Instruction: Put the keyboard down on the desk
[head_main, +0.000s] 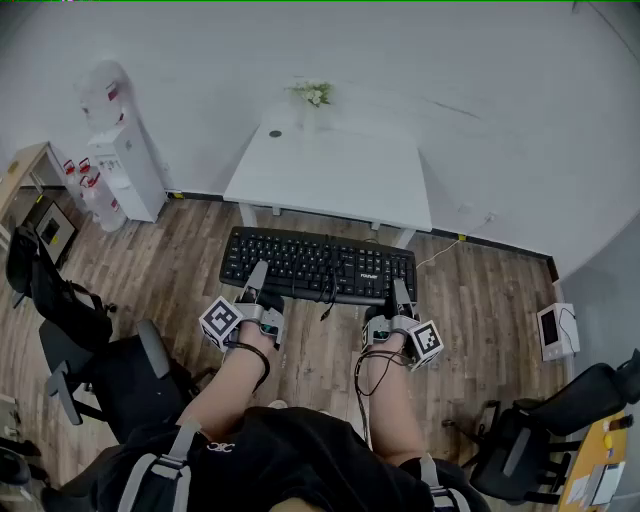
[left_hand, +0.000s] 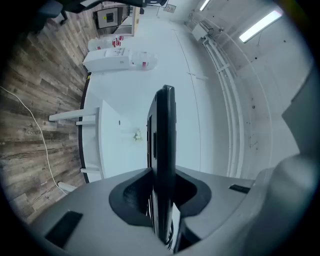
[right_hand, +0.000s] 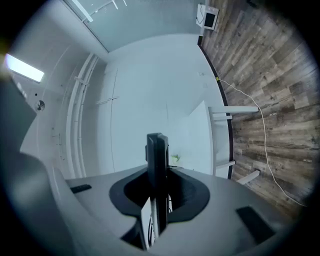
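Note:
A black keyboard (head_main: 318, 264) hangs flat in the air over the wood floor, just short of the white desk (head_main: 350, 180). My left gripper (head_main: 258, 283) is shut on its near left edge, and my right gripper (head_main: 400, 297) is shut on its near right edge. In the left gripper view the keyboard (left_hand: 163, 150) stands edge-on between the jaws. It appears the same way in the right gripper view, where the keyboard (right_hand: 157, 170) is pinched between the jaws. Its cable dangles under the middle.
A small vase of flowers (head_main: 312, 100) and a dark round object (head_main: 275, 133) sit at the desk's far side. A water dispenser (head_main: 125, 165) stands left of the desk. Black office chairs (head_main: 120, 370) flank me, and a white cable (head_main: 440, 250) runs along the floor.

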